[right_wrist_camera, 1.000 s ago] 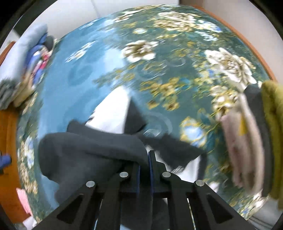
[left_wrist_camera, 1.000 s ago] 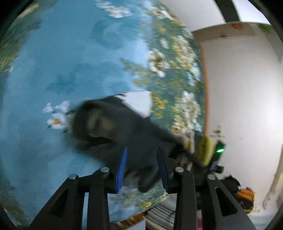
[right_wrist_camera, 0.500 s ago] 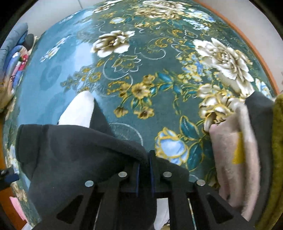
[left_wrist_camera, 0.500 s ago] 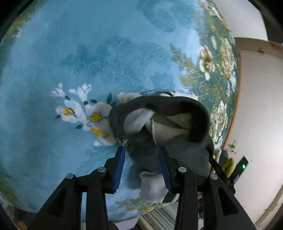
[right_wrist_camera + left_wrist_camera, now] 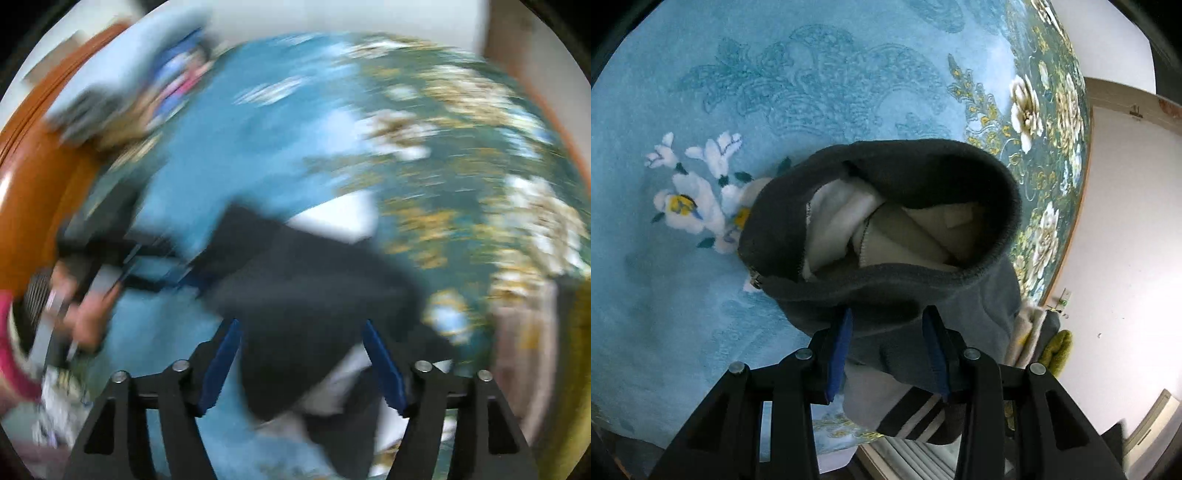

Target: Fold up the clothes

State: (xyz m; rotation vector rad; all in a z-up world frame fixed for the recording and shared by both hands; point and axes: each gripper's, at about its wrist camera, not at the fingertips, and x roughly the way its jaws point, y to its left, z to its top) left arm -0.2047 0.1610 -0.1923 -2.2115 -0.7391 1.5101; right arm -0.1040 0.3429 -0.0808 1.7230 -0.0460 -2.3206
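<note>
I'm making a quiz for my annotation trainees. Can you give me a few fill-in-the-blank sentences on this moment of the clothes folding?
1. The dark grey garment has a lining coloured ____.
2. The flowered blanket under the garment is mainly ____ in colour.
3. The right gripper has its jaws ____, with the garment lying loose between them.
4. The picture from the ____ wrist camera is heavily smeared by motion.

Missing words: white; blue; open; right
</note>
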